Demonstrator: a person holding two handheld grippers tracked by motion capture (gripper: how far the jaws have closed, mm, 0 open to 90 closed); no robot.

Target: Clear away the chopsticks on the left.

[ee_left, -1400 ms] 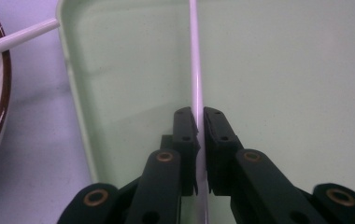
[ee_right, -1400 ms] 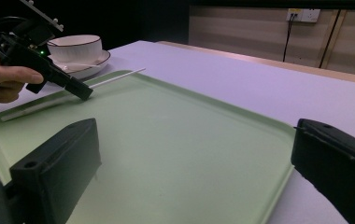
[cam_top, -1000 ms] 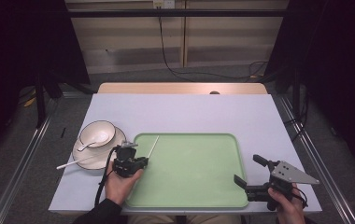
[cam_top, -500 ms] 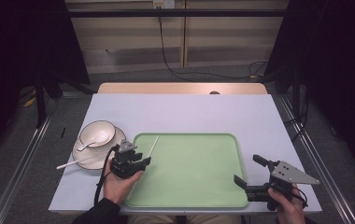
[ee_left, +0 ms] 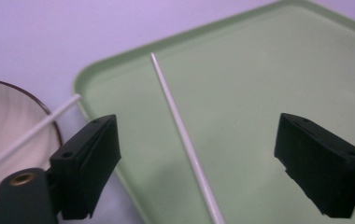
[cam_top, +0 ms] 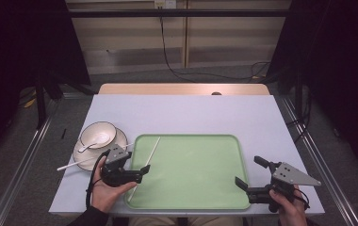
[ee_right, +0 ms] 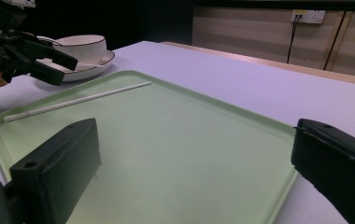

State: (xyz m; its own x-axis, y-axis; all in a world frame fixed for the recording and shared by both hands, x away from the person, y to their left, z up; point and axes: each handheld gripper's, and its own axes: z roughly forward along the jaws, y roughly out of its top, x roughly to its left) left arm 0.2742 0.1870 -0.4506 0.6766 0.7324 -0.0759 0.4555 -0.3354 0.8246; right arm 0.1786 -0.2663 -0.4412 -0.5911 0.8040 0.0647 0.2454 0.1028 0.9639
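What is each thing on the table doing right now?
Left gripper: jaws just opened, nothing gripped.
Right gripper: open, empty.
Chopstick on tray: lying flat, let go.
Second chopstick: resting across the plate.
Tray: flat on table.
Bowl: upright on plate, spoon inside.

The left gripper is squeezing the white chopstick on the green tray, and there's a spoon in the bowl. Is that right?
Not quite. The left gripper isn't squeezing the chopstick: its jaws have just been opening and stand wide apart, with the chopstick lying loose between them on the tray, as the left gripper view shows. The spoon is in the bowl.
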